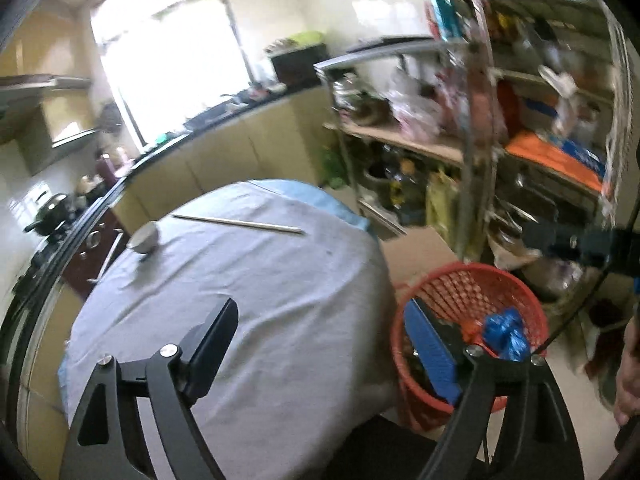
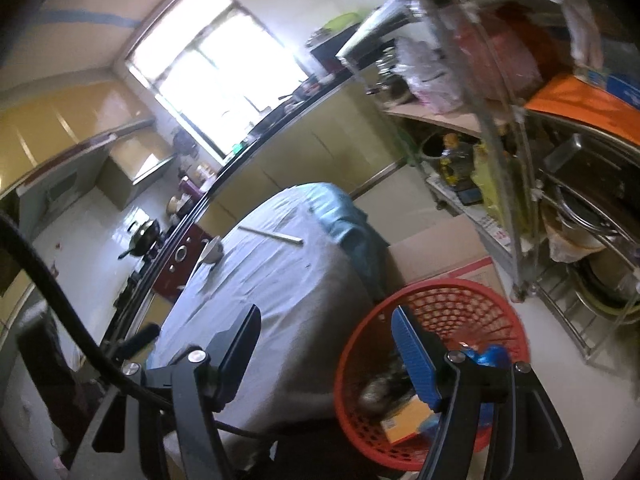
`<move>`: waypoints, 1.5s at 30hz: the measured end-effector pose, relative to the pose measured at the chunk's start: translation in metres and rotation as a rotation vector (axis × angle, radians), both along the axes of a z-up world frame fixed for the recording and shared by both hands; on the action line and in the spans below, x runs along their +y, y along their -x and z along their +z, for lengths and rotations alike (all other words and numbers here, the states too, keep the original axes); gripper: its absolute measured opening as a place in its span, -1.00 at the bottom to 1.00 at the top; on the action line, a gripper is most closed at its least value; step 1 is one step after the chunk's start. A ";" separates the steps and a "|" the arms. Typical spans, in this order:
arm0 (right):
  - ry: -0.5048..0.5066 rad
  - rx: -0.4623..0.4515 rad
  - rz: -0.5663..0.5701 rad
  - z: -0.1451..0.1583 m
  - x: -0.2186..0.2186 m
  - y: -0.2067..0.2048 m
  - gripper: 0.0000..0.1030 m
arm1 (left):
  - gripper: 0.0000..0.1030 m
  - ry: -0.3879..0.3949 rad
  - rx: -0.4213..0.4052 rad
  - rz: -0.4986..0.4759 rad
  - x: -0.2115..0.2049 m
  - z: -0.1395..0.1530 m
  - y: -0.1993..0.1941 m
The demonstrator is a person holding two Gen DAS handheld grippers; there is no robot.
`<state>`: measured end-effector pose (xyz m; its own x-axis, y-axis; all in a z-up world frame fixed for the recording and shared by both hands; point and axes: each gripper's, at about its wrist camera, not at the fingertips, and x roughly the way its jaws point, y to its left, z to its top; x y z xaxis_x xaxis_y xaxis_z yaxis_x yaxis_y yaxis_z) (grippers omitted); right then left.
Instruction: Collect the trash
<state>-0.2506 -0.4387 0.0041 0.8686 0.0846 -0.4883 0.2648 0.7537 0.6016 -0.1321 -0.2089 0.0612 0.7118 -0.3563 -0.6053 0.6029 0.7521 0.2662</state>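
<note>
Left gripper [image 1: 320,344]: jaws spread wide, nothing between them; one finger hangs over the table, the blue-padded finger over the basket. Right gripper [image 2: 328,352]: jaws likewise apart and empty, in the same straddling position.

Red mesh basket [image 1: 472,292]: stands on the floor, touching or just beside the table's edge. Contents: a crumpled blue plastic bag [image 1: 506,332], an orange-yellow carton [image 2: 404,420] and darker scraps that cannot be identified. Print on the carton is illegible.

Table [image 1: 248,280]: covered by a grey-blue cloth. At its far side lie a small white bowl [image 1: 144,238] and, near it but apart, a pair of pale chopsticks [image 1: 240,224].

A cardboard box [image 2: 436,248] sits on the floor beyond the basket. Behind it is a metal shelving rack [image 1: 480,152], crowded with pans and packets; red characters on a sheet at its base are too blurred to read. A counter [image 1: 224,120] runs beneath the window [image 1: 168,60].
</note>
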 end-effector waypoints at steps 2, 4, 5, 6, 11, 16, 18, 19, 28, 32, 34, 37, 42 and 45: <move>0.019 -0.004 0.029 0.007 0.015 -0.007 0.39 | 0.68 0.017 -0.021 0.033 0.015 0.008 -0.002; 0.038 -0.010 0.053 0.013 0.029 -0.012 0.39 | 0.68 0.030 -0.038 0.065 0.031 0.014 -0.003; 0.050 -0.012 0.065 0.016 0.037 -0.014 0.39 | 0.68 0.039 -0.043 0.079 0.038 0.016 -0.003; 0.061 -0.014 0.075 0.019 0.043 -0.016 0.39 | 0.68 0.048 -0.046 0.093 0.045 0.019 -0.004; 0.113 -0.028 0.129 0.033 0.079 -0.026 0.39 | 0.69 0.095 -0.054 0.171 0.085 0.028 -0.009; 0.165 -0.041 0.187 0.048 0.117 -0.038 0.39 | 0.70 0.132 -0.078 0.269 0.130 0.036 -0.011; 0.185 -0.046 0.212 0.055 0.132 -0.043 0.39 | 0.70 0.138 -0.096 0.315 0.148 0.037 -0.013; 0.198 -0.049 0.228 0.058 0.141 -0.046 0.39 | 0.70 0.144 -0.104 0.336 0.158 0.038 -0.013; 0.288 -0.092 0.338 0.084 0.215 -0.062 0.40 | 0.88 0.192 -0.175 0.533 0.236 0.047 -0.006; 0.290 -0.106 0.368 0.089 0.241 -0.070 0.40 | 0.88 0.185 -0.169 0.600 0.266 0.050 -0.004; 0.289 -0.110 0.381 0.091 0.249 -0.074 0.40 | 0.88 0.178 -0.165 0.629 0.277 0.051 -0.004; 0.303 -0.119 0.407 0.094 0.264 -0.077 0.40 | 0.88 0.177 -0.160 0.667 0.290 0.053 -0.005; 0.339 -0.156 0.428 0.106 0.278 -0.073 0.40 | 0.88 0.183 -0.160 0.688 0.302 0.061 -0.001; 0.367 -0.192 0.433 0.115 0.287 -0.068 0.44 | 0.88 0.178 -0.173 0.694 0.303 0.065 0.002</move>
<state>-0.1826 -0.1515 0.1190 0.8683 0.3058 -0.3906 -0.2001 0.9364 0.2883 -0.1336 0.0944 0.1257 0.8893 0.1288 -0.4388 -0.0673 0.9859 0.1530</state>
